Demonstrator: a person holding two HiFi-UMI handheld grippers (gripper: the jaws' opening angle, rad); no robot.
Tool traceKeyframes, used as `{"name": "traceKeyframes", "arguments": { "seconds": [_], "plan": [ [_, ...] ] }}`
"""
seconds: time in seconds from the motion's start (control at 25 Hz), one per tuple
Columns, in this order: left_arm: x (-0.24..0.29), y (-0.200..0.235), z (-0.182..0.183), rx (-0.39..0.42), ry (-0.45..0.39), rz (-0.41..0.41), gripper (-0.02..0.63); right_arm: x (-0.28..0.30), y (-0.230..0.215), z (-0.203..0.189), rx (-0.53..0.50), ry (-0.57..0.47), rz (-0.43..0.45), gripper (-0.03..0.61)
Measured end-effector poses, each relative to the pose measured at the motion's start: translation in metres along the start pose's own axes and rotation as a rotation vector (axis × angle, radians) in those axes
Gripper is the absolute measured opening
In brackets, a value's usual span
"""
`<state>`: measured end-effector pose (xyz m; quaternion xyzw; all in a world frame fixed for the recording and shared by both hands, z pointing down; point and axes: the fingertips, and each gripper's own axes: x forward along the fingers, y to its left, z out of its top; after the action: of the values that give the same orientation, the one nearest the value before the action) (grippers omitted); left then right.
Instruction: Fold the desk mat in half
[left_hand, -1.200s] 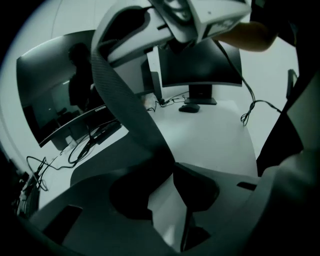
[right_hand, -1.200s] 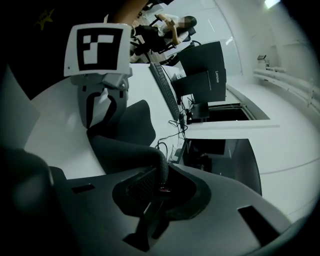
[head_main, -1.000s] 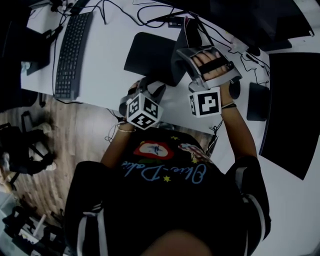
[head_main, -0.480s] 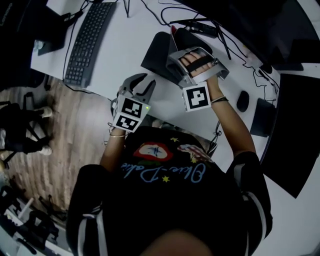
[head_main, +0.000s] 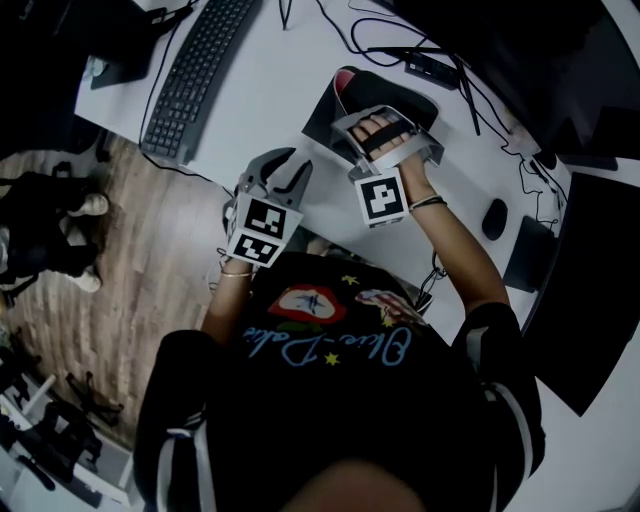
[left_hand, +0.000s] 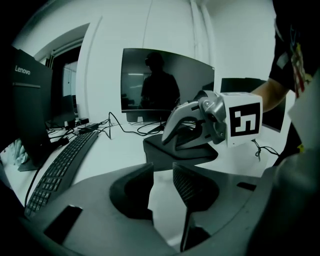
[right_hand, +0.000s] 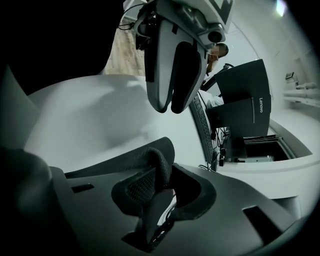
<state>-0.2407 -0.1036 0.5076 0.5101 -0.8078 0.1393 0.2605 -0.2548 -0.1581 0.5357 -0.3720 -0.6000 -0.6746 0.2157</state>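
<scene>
Left of mat: bare desk (head_main: 285, 90) between keyboard (head_main: 195, 75) and mat (head_main: 395, 88); free passage.
Behind mat: cables (head_main: 400, 45) cross the desk; monitor (left_hand: 165, 85) closes the back.
Right of mat: mouse (head_main: 494, 218) and dark pad (head_main: 590, 270), well apart from it.
Desk front: left gripper (head_main: 288, 165) near right gripper (head_main: 350, 125); narrow gap between.
Far left: computer (left_hand: 25, 110) stands beside the keyboard.

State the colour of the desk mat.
The desk mat is black, clearest in the head view.
</scene>
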Motion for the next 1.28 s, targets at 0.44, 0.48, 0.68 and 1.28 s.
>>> {"name": "traceKeyframes", "arguments": {
  "seconds": [0.44,0.48,0.68,1.28],
  "plan": [
    [-0.01,0.011,-0.007,-0.01,0.016,0.029,0.118,0.005,-0.011,-0.004,0.128,-0.002,-0.009,0.12],
    [-0.01,0.01,-0.007,-0.008,0.018,0.029,0.118,0.005,-0.014,-0.005,0.15,-0.004,-0.019,0.129],
    [-0.014,0.007,-0.008,0.01,0.02,0.038,0.117,0.006,-0.017,-0.009,0.25,-0.012,-0.042,0.146],
    [-0.031,0.002,0.039,-0.068,-0.131,-0.02,0.072,-0.077,-0.067,-0.03,1.011,-0.274,-0.304,0.153]
  ]
}}
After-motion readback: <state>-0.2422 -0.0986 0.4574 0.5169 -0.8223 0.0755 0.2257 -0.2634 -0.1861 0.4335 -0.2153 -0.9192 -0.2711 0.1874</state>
